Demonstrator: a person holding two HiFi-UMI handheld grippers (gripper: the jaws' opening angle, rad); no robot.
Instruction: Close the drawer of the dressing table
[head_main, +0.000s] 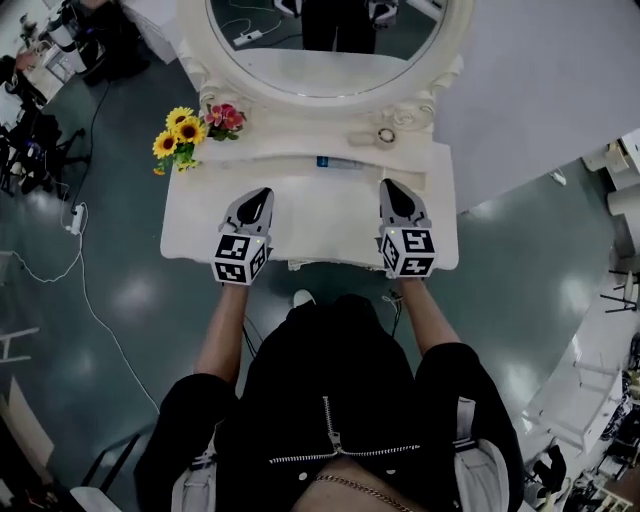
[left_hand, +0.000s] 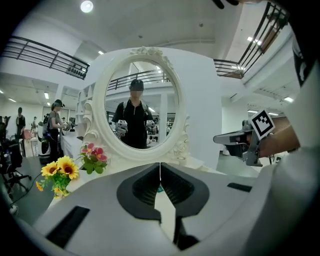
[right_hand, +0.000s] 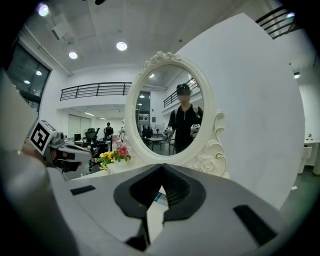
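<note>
The white dressing table (head_main: 200, 225) with its oval mirror (head_main: 325, 45) stands in front of me. Only a thin ornate strip of the drawer front (head_main: 312, 264) shows under the table's near edge, and I cannot tell how far out it stands. My left gripper (head_main: 262, 194) hovers over the left half of the tabletop, jaws shut on nothing (left_hand: 160, 165). Over the right half is my right gripper (head_main: 392, 185), also shut and empty (right_hand: 161, 166). Each gripper sees the other from the side: the right gripper (left_hand: 235, 138), the left gripper (right_hand: 70, 150).
Sunflowers (head_main: 178, 135) and pink flowers (head_main: 225, 118) stand at the table's back left. A small blue item (head_main: 338, 162) and a round ring-like object (head_main: 386, 136) lie on the raised shelf under the mirror. A power strip and cable (head_main: 75, 220) lie on the floor at left.
</note>
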